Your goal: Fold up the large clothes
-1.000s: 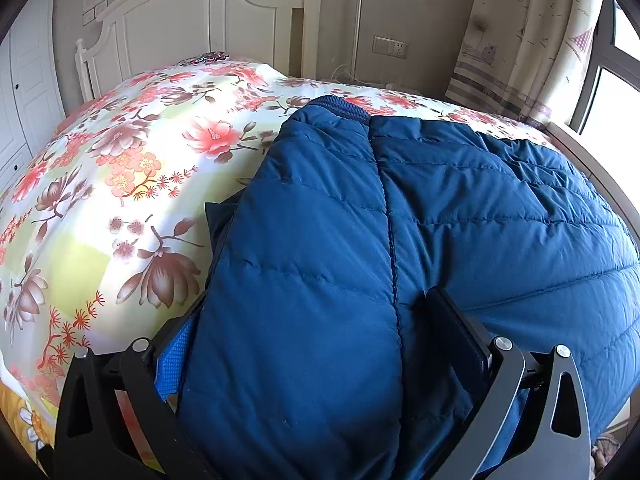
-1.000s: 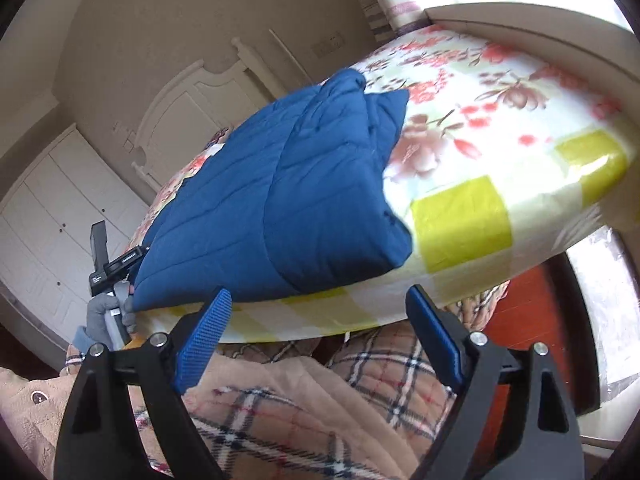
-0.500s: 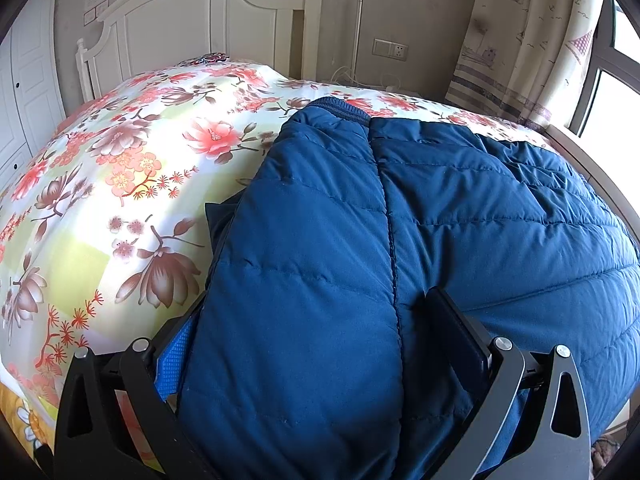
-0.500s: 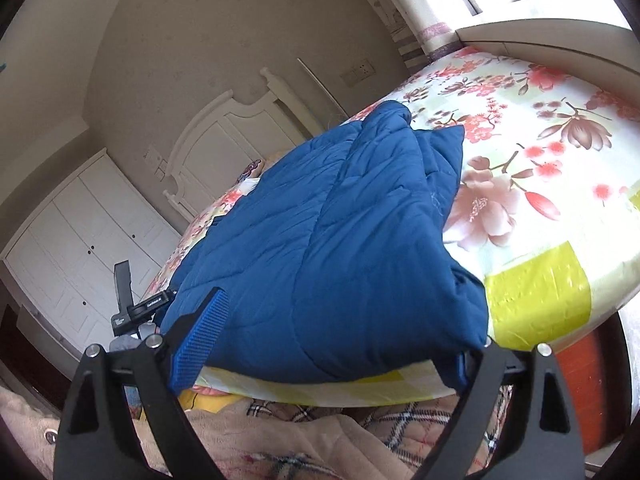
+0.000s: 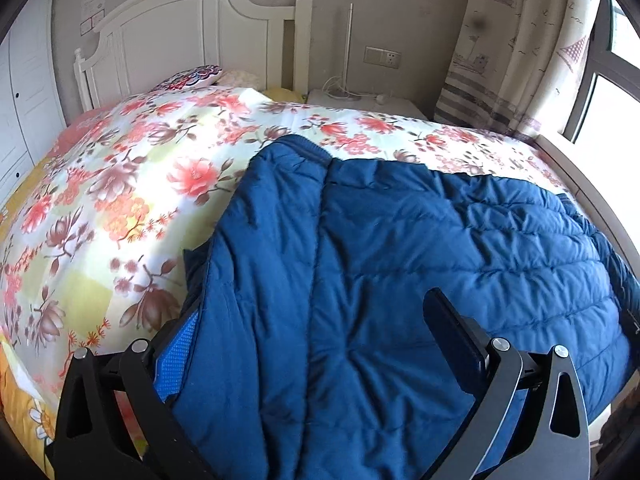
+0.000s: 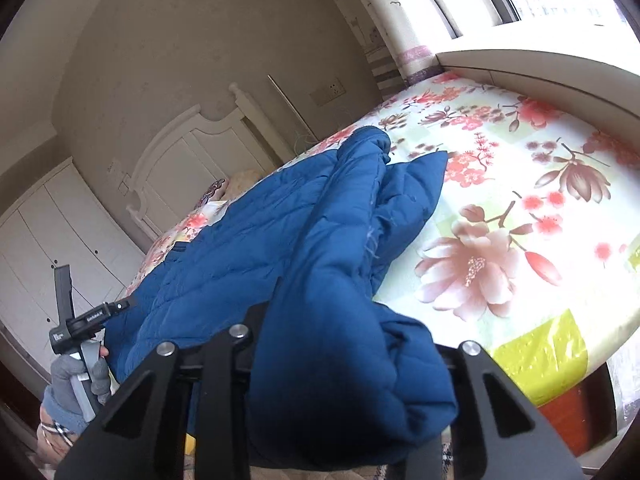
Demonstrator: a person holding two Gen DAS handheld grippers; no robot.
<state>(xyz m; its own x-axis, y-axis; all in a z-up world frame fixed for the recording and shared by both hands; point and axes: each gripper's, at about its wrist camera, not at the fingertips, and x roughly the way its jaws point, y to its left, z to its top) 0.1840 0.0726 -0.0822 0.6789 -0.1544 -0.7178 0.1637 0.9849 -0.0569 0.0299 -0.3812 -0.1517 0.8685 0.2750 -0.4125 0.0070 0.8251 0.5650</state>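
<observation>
Because the blue padded coat (image 5: pixel 400 264) is too big to fold in the air, it lies spread on the flowered bedspread (image 5: pixel 120 208), its collar end toward the white headboard (image 5: pixel 192 32) and its hem at the foot edge, farthest from that headboard. The left gripper (image 5: pixel 316 344) sits at that foot edge with a thick bundle of the coat between its fingers (image 5: pixel 452 332); the padding bulges up between them, so the fingers, still fairly wide apart, look clamped on the doubled hem. The right gripper (image 6: pixel 344 364) is at the other foot corner, on the window side of the headboard. Its jaws have just been closing, and a fat roll of coat now fills the gap between them, puckered where it is pinched. I take it both corners are held so the hem can be carried as one straight edge up toward the headboard and laid over the collar half. In the right view, a gloved hand (image 6: pixel 76 376) grips the left tool's handle.
</observation>
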